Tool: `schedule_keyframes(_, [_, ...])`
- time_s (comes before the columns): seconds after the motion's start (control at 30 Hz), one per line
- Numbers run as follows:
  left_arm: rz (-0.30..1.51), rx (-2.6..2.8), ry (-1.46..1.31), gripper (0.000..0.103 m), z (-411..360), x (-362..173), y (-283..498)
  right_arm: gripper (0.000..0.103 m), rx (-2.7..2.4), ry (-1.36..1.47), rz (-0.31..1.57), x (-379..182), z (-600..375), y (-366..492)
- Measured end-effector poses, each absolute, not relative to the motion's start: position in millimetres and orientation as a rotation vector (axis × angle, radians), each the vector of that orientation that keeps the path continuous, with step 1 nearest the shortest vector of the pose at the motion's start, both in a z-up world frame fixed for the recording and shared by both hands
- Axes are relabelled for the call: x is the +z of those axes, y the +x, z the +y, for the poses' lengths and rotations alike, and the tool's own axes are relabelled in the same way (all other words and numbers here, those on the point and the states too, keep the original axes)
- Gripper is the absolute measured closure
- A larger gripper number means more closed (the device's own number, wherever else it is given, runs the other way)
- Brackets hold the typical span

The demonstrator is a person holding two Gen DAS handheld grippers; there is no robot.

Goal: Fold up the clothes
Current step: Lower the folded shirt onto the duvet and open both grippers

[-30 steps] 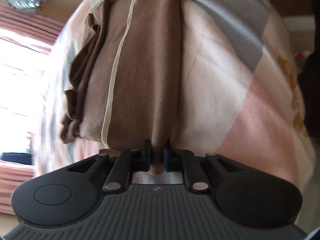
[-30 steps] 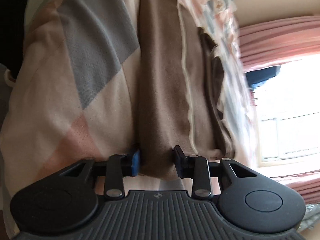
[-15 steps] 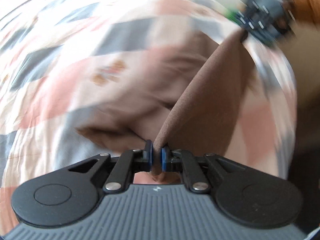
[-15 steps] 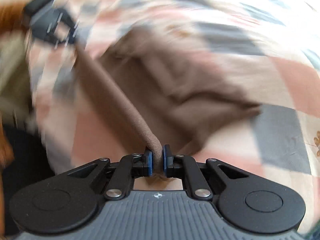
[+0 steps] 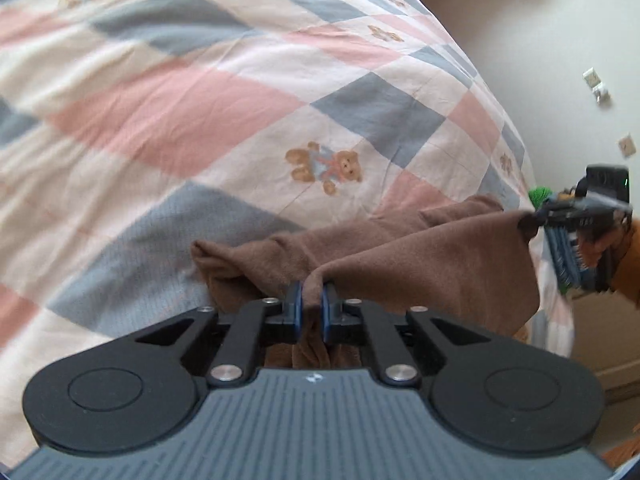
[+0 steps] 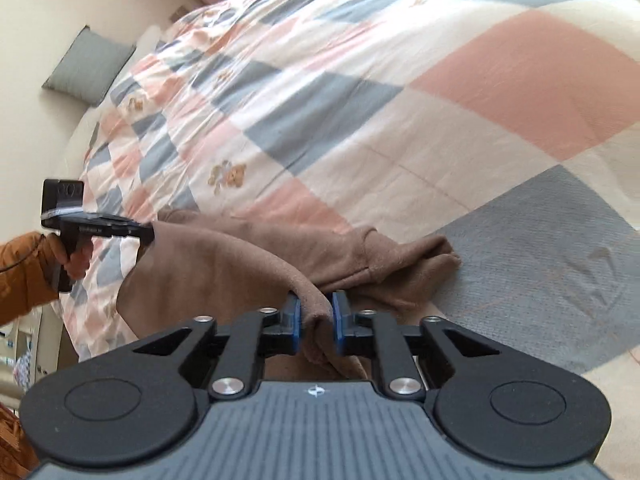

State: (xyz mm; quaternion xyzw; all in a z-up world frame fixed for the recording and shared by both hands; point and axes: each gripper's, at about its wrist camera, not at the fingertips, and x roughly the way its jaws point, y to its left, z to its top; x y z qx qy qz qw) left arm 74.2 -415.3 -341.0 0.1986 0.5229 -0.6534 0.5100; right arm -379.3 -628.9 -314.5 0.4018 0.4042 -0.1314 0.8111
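Observation:
A brown fleece garment [image 5: 440, 256] hangs by one edge, stretched between my two grippers above the bed. Its lower part lies bunched on the quilt [image 5: 224, 92]. My left gripper [image 5: 311, 308] is shut on one end of that edge. The right gripper [image 5: 534, 222] shows at the far right, pinching the other end. In the right wrist view the garment [image 6: 224, 272] runs from my right gripper [image 6: 316, 318] to the left gripper [image 6: 149, 236], which a hand in an orange sleeve holds. The right jaws are opening slightly, with a thick fold of cloth still filling the gap between the pads.
The bed carries a pink, grey and cream patchwork quilt with small teddy bears [image 5: 326, 166]. A grey pillow [image 6: 90, 66] leans on the wall at the head end. The bed's edge and a pale wall [image 5: 552, 60] lie to the right in the left wrist view.
Both grippers have rolled over and swung across the bed. The garment, earlier lying flat and long on the quilt, now hangs taut between them. The right jaws have closed onto the cloth.

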Motion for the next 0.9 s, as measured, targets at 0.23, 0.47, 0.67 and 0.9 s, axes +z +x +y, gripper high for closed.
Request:
schedule_keyframes(0.23, [1.244, -1.480, 0.550, 0.094, -436, -354, 89, 0.090, -0.338, 0.905, 0.848, -321, -663, -362])
schedule_keyframes(0.47, [1.152, -1.299, 0.575, 0.071, -439, -349, 96, 0.063, -0.496, 1.012, 0.894, -352, -675, -352])
schedule_keyframes(0.67, [0.984, -1.218, 0.568, 0.074, -417, -304, 77, 0.043, -0.908, 0.756, 0.792, -299, -638, -368])
schedule_keyframes(0.9, [0.908, -1.279, 0.693, 0.071, -431, -351, 14, 0.052, -0.776, 0.397, 0.794, -326, -569, -305])
